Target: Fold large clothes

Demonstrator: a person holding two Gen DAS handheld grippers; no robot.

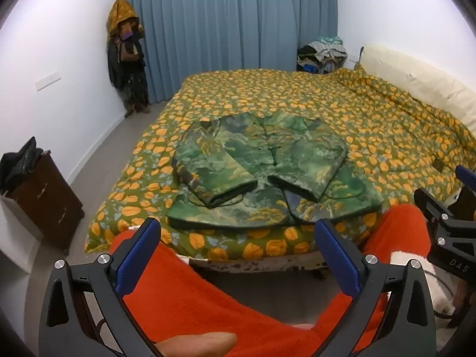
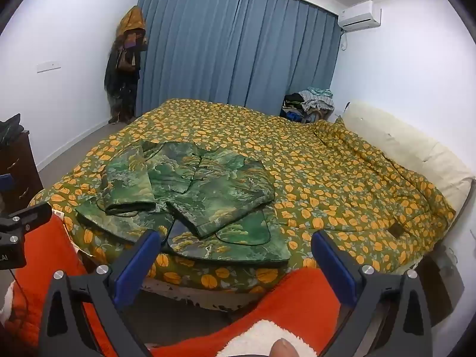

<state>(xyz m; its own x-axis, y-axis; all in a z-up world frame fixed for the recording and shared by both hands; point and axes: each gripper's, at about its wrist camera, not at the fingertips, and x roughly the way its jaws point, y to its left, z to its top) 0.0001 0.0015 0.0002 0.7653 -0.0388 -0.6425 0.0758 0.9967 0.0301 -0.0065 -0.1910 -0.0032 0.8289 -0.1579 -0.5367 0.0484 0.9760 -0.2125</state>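
Two grippers: both held back from the bed, over the person's orange-clad legs [image 1: 190, 294].
Bed [image 1: 342, 113]: covered in an olive quilt with orange leaves; blue curtain [image 2: 238, 44] behind.
Jacket [image 1: 261, 172]: green print, laid flat near the bed's front edge, both sleeves folded in across the chest.
Left gripper [image 1: 238, 253]: fingers spread wide, holding nothing.
Right gripper [image 2: 236, 257]: fingers spread wide, holding nothing.

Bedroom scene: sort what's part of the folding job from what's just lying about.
Job:
green patterned jacket, sleeves folded in
left gripper, jaws open
right gripper, jaws open

Lying about:
orange-leaf bedspread
clothes heap
hanging coats
dresser
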